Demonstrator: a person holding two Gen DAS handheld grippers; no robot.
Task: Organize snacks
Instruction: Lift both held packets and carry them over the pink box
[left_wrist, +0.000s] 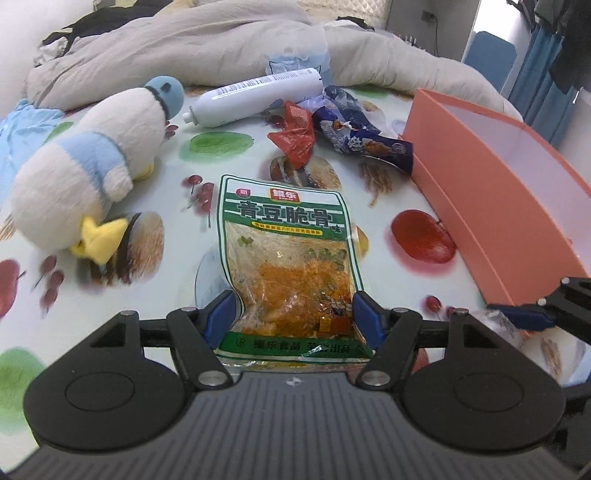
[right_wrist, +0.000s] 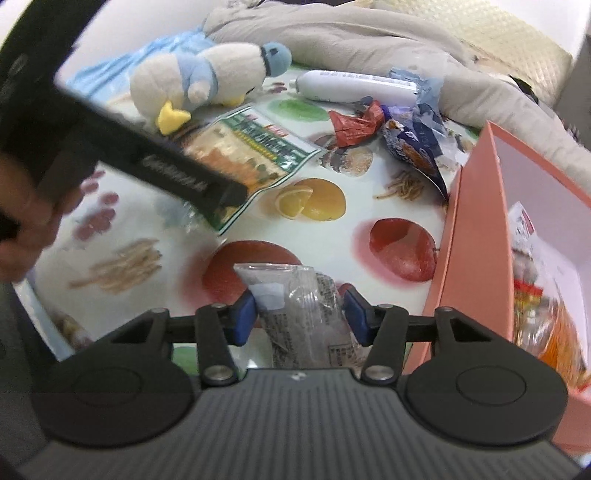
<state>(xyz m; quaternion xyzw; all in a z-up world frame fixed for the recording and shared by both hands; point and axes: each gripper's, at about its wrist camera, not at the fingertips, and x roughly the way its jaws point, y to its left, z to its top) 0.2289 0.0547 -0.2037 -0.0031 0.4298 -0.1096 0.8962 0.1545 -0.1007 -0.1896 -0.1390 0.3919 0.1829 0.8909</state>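
Beside the pink box, listed by size: fruit-print tablecloth; plush duck, far side from the box; white bottle beyond; green snack pouch, mid-cloth, its lower end pinched in the left gripper; blue wrapper against the box's outer wall; red wrapper just past it; clear packet, near the box's front wall, clamped narrow in the right gripper. Step judged: both items grasped for boxing. Next: carry each over the rim, release inside beside the snacks already there.
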